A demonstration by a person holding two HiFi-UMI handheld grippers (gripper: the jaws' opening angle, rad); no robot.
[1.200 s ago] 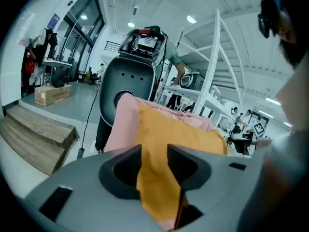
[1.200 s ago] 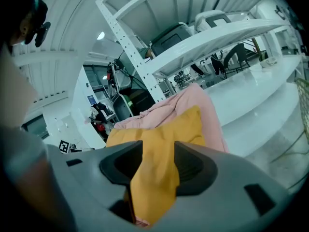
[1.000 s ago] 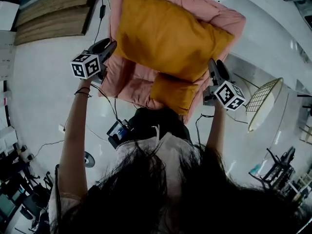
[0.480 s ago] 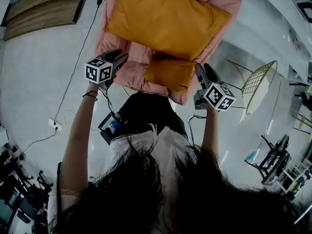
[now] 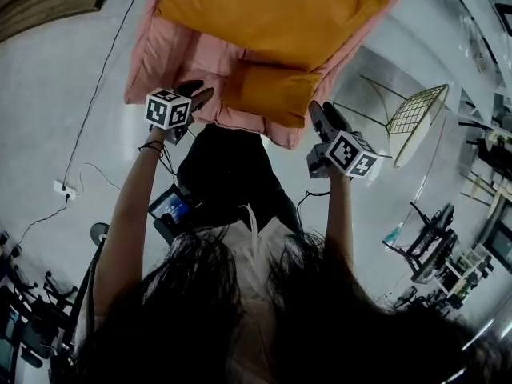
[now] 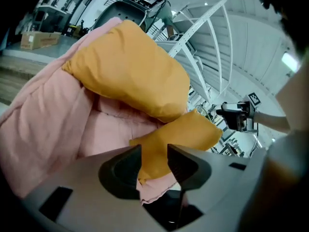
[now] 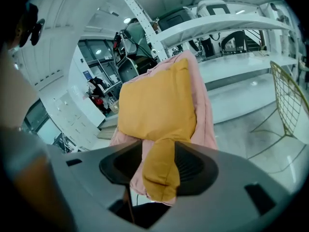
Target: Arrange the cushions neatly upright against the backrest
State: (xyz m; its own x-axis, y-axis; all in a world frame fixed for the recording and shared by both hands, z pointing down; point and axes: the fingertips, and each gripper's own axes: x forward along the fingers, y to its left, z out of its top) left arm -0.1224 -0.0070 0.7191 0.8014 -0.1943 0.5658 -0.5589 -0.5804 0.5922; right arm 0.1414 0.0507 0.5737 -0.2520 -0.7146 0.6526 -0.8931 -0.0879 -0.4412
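Your left fingers partly open, right fingers wider, both holding nothing | small cushion top middle, just below big cushion on chair | pinch both its ends, lift evenly, stand it straight.

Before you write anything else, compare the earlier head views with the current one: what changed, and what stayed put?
Both grippers have drawn back from the large yellow cushion's sides toward the pink armchair's front edge. The left gripper and right gripper now flank the small yellow cushion. Neither took hold of anything, and their fingers stay apart. Both cushions kept their places.
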